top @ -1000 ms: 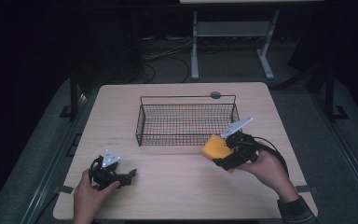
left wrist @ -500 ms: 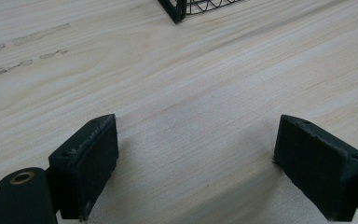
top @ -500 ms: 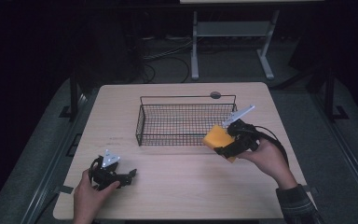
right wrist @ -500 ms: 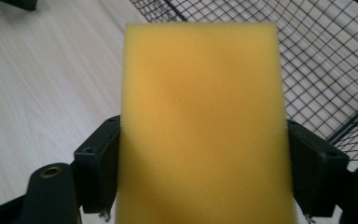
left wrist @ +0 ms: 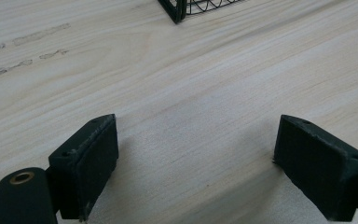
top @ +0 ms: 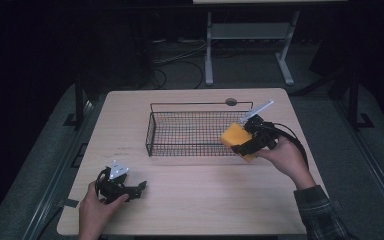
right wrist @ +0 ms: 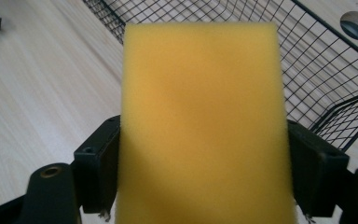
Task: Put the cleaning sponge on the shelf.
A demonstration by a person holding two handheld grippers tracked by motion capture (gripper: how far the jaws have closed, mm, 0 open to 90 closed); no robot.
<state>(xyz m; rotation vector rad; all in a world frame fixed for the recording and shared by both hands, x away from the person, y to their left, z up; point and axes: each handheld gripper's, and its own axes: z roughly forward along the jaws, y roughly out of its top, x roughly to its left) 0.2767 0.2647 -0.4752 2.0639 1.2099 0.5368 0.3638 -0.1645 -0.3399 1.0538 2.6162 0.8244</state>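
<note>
yellow foam: sponge (right wrist: 205, 126), rectangular block, pinched across its short width between the right gripper's two black pads, long axis running straight out ahead of the jaws
right gripper (top: 247, 140): clenched on the sponge, held in the person's right hand (top: 285, 157), up off the table at the basket's right end
sponge place: in the high view the sponge (top: 236, 136) sits at the basket's right end wall, over the rim; cannot tell if it is fully past the wire yet
wire basket (top: 152, 132): black mesh, rectangular, long axis parallel to the table's far edge, standing in the far half of the table, looks empty inside
key relation: basket interior lies ahead and to the left of the sponge's free end; in the right gripper view the basket (right wrist: 326, 70) shows mesh beyond and to the right of the foam, a corner of the rim just under it
likely step: carry sponge over the rim, then let go inside; judgement only
nearer hand: right by far; left is well apart from the basket
left gripper (top: 130, 189): released, jaws spread wide, nothing between them, resting low by the table's near left corner, left hand (top: 96, 210) on it
left gripper view: bare pale wood table (left wrist: 191, 93) between the pads, one basket corner (left wrist: 177, 9) at the top edge
table extra: round grey grommet (top: 231, 102) near the far edge, just behind the basket
risk: soft foam may catch on the wire rim if kept too low
</note>
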